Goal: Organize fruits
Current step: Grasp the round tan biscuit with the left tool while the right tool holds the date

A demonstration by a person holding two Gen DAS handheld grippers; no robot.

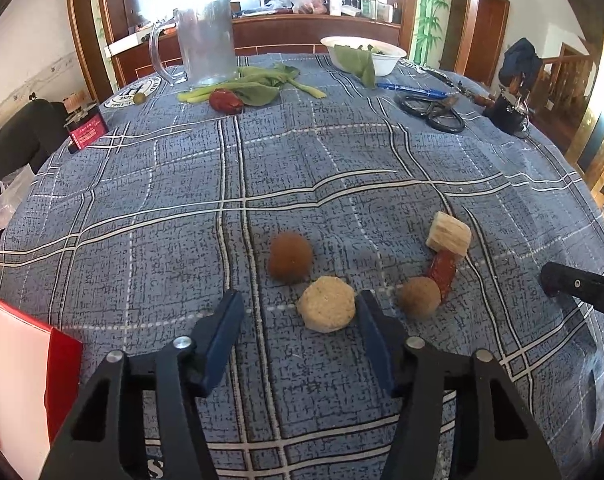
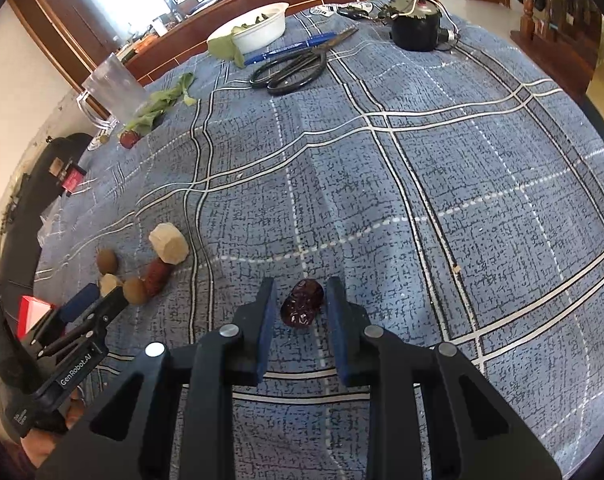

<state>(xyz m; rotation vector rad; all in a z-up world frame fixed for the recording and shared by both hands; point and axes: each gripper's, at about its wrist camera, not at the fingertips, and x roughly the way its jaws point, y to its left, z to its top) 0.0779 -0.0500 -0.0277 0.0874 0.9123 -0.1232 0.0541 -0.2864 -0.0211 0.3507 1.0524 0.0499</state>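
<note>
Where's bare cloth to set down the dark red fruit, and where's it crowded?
Free: the wide middle of the tablecloth, between the scissors and the right gripper. Also open to that gripper's right. Crowded: the fruit cluster by the left gripper, and the far edge around the white bowl and jug.

Red-and-white flat box [image 1: 22,364]: cut off by the left wrist view's edge at 8 o'clock. Black tip of the right gripper [image 1: 581,288]: enters at 3 o'clock, its jaws out of frame. Round white printed emblem on the blue plaid tablecloth [image 1: 136,90]: lettering too small to read. Pale cut fruit chunk [image 2: 109,283]: partly hidden in the right wrist view behind the left gripper's blue-padded finger [image 2: 78,300], at 9 o'clock.
</note>
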